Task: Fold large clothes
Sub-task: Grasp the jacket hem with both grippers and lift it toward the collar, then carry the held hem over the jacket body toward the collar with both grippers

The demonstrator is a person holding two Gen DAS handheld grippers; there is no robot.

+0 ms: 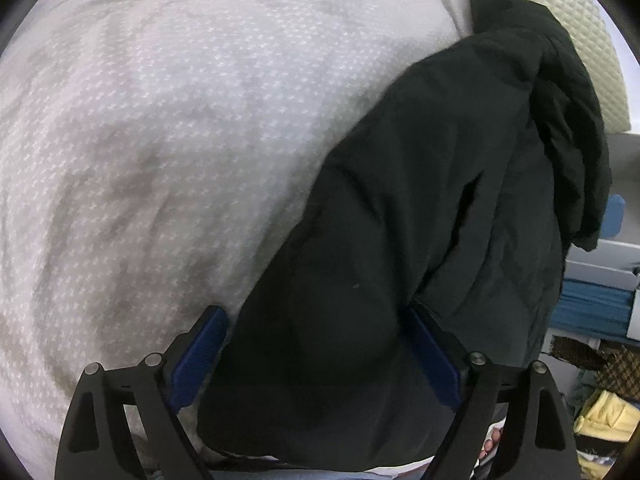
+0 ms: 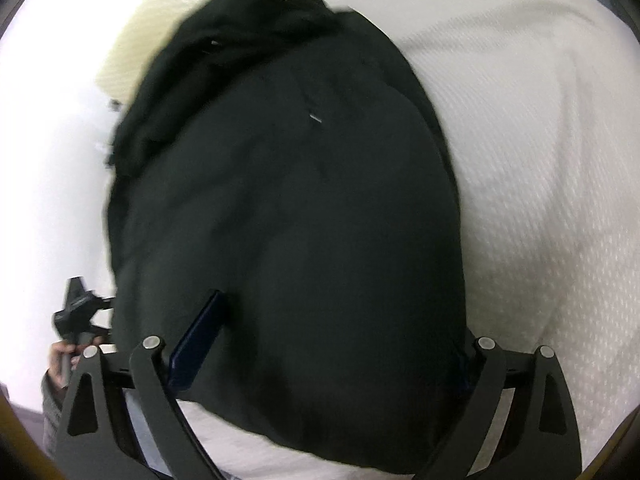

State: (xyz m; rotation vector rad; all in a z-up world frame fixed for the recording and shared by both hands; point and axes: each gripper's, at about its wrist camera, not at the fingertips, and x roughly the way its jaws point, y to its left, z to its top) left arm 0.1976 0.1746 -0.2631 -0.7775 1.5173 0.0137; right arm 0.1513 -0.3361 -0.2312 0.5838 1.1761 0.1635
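A large black jacket point(image 1: 432, 200) lies on a white patterned bedspread point(image 1: 168, 128), bunched at its far end. My left gripper point(image 1: 316, 316) is open, its blue pads wide apart, and the jacket's near end fills the gap between them. In the right wrist view the same jacket point(image 2: 288, 200) fills the middle of the frame. My right gripper point(image 2: 340, 320) is open too, with the jacket's near part bulging between its fingers; the right pad is mostly hidden by cloth. The left gripper point(image 2: 76, 308) shows at the left edge, held in a hand.
A cream quilted headboard or pillow point(image 1: 580, 32) lies beyond the jacket. Right of the bed are blue and white boxes point(image 1: 600, 296) and a yellow cloth point(image 1: 608, 416). The bedspread point(image 2: 540, 160) stretches to the right in the right wrist view.
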